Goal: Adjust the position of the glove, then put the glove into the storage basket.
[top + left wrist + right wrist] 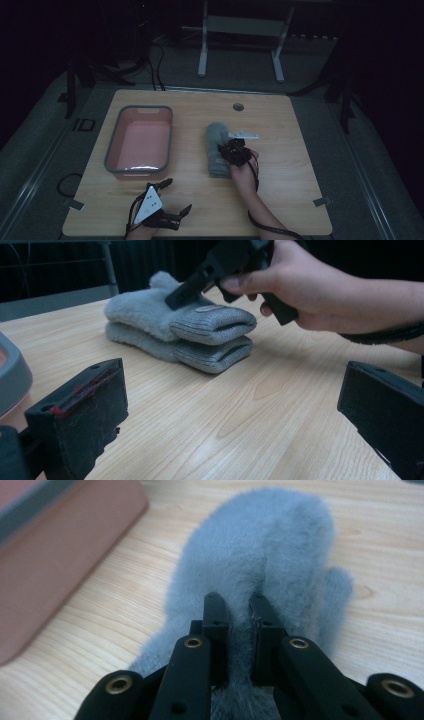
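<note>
Mittens (260, 555) pinched by the right claw (239, 611).
Its jaws nip the top mitten's fluff; left claw (225, 410) spread, near the tub (140, 140).

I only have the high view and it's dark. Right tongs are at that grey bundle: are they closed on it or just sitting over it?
Observer: Closed on it. In the right gripper view the right tongs are almost shut, with a ridge of fuzzy grey fabric from the top mitten pinched between the jaws.
Operator: Top mitten? So there's more than one?
Observer: Two. The left gripper view shows a lower mitten lying flat under it, both ribbed cuffs facing the same way.
Operator: Left tongs status?
Observer: The left tongs are wide open, with bare table between the jaws, well short of the mittens.
</note>
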The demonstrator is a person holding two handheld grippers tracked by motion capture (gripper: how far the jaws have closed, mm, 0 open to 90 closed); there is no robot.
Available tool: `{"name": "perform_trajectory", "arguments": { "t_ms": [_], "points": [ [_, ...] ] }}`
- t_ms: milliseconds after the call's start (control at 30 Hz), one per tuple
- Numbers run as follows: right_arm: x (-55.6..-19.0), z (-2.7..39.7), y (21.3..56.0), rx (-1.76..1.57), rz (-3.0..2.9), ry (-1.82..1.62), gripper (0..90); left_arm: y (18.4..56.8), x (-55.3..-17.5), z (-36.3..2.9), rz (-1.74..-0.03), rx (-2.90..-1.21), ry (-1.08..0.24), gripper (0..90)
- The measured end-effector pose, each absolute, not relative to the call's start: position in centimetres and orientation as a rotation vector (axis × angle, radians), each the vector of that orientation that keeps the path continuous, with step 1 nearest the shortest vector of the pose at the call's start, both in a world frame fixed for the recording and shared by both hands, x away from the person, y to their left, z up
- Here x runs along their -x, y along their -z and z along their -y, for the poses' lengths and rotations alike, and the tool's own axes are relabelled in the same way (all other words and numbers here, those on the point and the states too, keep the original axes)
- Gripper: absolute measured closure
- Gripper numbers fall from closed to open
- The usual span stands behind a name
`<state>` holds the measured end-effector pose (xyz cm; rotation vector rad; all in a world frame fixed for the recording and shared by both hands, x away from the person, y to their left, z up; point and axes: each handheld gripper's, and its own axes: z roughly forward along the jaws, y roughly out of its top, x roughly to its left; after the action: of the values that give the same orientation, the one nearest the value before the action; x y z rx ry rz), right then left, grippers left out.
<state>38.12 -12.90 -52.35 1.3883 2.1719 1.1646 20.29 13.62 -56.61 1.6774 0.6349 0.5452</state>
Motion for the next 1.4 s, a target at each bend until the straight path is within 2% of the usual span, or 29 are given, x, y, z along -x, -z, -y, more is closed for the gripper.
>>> {"name": "perform_trajectory", "arguments": {
  "t_ms": [333, 367, 400, 433, 500, 533, 600, 633, 667, 733, 767, 867, 1033, 1400],
  "points": [
    [-38.3, 12.8, 53.2, -1.376, -2.216, -1.136, 75.1, 56.7, -20.4, -13.5, -0.647, -1.671, -0.522, 0.1],
    [-38.4, 12.8, 53.2, -1.375, -2.223, -1.136, 72.3, 56.7, -20.4, -13.5, -0.643, -1.670, -0.520, 0.1],
    [-38.4, 13.0, 53.1, -1.367, -2.228, -1.144, 65.6, 56.7, -20.3, -13.5, -0.639, -1.664, -0.516, 0.1],
    [-38.4, 13.0, 53.1, -1.367, -2.228, -1.144, 65.6, 56.7, -20.3, -13.5, -0.639, -1.664, -0.516, 0.1],
    [-38.3, 13.1, 52.9, -1.345, -2.230, -1.163, 57.8, 56.7, -20.3, -13.4, -0.639, -1.662, -0.508, 0.1],
    [-38.2, 13.3, 52.5, -1.276, -2.247, -1.163, 48.0, 56.7, -20.2, -13.3, -0.634, -1.663, -0.504, 0.1],
    [-38.1, 13.6, 52.1, -1.227, -2.240, -1.168, 40.0, 56.6, -20.1, -13.2, -0.626, -1.666, -0.504, 0.1],
    [-38.1, 13.6, 52.1, -1.227, -2.240, -1.168, 40.0, 56.6, -20.1, -13.1, -0.624, -1.662, -0.497, 0.1],
    [-38.1, 13.7, 51.8, -1.190, -2.234, -1.164, 33.6, 56.6, -20.0, -13.0, -0.622, -1.662, -0.493, 0.1],
    [-37.9, 14.1, 51.2, -1.169, -2.218, -1.149, 29.6, 56.5, -19.9, -12.9, -0.620, -1.659, -0.501, 0.1],
    [-37.8, 14.9, 50.3, -1.163, -2.264, -1.172, 16.8, 56.4, -19.9, -12.8, -0.627, -1.661, -0.500, 0.1],
    [-37.6, 15.9, 49.6, -1.148, -2.287, -1.221, 11.8, 56.3, -19.7, -12.3, -0.649, -1.713, -0.516, 0.1],
    [-37.3, 17.0, 49.4, -1.086, -2.302, -1.243, 11.6, 55.8, -19.4, -11.4, -0.660, -1.758, -0.502, 0.1],
    [-36.3, 19.2, 48.3, -0.893, -2.302, -1.258, 13.2, 52.0, -21.4, -9.7, -0.691, -1.755, -0.346, 0.1]
  ]
}}
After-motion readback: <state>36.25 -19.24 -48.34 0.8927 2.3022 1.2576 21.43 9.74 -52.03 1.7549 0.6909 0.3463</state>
